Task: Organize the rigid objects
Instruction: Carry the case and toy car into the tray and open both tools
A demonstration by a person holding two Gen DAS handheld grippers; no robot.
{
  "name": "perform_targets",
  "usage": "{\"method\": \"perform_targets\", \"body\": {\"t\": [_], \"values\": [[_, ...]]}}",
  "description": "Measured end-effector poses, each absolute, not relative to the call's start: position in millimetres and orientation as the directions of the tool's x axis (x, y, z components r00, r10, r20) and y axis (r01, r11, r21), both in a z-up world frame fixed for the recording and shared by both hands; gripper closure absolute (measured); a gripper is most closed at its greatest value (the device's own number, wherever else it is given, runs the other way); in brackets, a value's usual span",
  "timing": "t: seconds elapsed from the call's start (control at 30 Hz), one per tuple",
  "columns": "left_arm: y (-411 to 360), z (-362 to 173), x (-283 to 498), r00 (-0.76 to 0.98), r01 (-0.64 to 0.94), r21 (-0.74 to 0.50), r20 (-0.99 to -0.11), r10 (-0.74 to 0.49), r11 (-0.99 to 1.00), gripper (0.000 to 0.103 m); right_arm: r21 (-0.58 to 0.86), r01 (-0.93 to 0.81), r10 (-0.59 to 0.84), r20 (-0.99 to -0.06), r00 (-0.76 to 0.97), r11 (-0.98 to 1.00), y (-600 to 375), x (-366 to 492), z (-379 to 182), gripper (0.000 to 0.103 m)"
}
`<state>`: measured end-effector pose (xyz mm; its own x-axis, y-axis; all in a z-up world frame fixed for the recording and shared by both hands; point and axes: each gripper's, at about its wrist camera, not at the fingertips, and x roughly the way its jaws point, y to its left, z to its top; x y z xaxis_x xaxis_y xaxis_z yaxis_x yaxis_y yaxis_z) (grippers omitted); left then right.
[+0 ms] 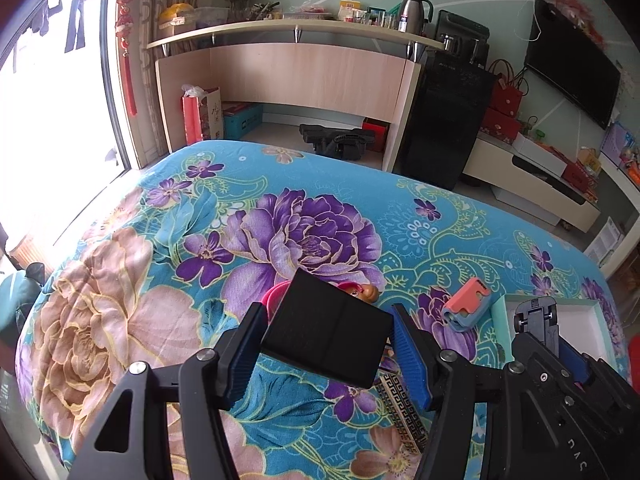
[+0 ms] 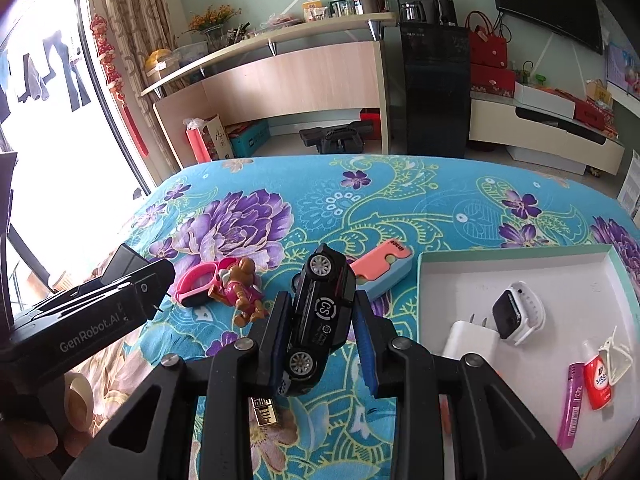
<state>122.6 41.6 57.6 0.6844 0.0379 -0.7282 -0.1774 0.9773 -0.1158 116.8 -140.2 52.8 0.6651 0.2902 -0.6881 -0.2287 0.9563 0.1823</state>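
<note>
My left gripper (image 1: 328, 344) is shut on a flat black box (image 1: 326, 330) and holds it above the floral bedspread. My right gripper (image 2: 322, 338) is shut on a black toy car (image 2: 320, 316), held nose-down above the bed; the car also shows in the left wrist view (image 1: 534, 314). A white tray with a teal rim (image 2: 436, 276) lies at the right and holds a white smartwatch (image 2: 516, 312), a white charger (image 2: 470, 340), a red bottle (image 2: 598, 380) and a purple lighter (image 2: 574, 404). A pink and blue case (image 2: 382, 268) and a toy figure (image 2: 240, 292) lie on the bed.
Pink goggles (image 2: 196, 284) lie beside the figure. A patterned gold and black box (image 1: 402, 404) lies under the grippers. A tape roll (image 2: 78, 398) sits at the left. Beyond the bed's far edge stand a wooden desk (image 1: 304, 76) and a black cabinet (image 1: 444, 120).
</note>
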Motion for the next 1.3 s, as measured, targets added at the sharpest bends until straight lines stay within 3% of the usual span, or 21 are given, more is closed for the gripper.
{"method": "perform_targets", "body": {"t": [0.4, 0.73, 1.3], "values": [[-37, 81, 132, 0.692, -0.016, -0.103, -0.72, -0.064, 0.995, 0.038, 0.167, -0.046, 0.146, -0.655, 0.741, 0.985, -224, 107, 78, 0.071], [-124, 91, 144, 0.674, 0.165, -0.036, -0.726, -0.139, 0.986, 0.038, 0.114, 0.142, -0.013, -0.734, 0.679, 0.983, -298, 111, 48, 0.071], [-202, 59, 150, 0.585, 0.294, -0.029, -0.785, -0.204, 0.955, 0.038, 0.142, 0.254, -0.058, -0.762, 0.645, 0.957, -346, 106, 32, 0.071]]}}
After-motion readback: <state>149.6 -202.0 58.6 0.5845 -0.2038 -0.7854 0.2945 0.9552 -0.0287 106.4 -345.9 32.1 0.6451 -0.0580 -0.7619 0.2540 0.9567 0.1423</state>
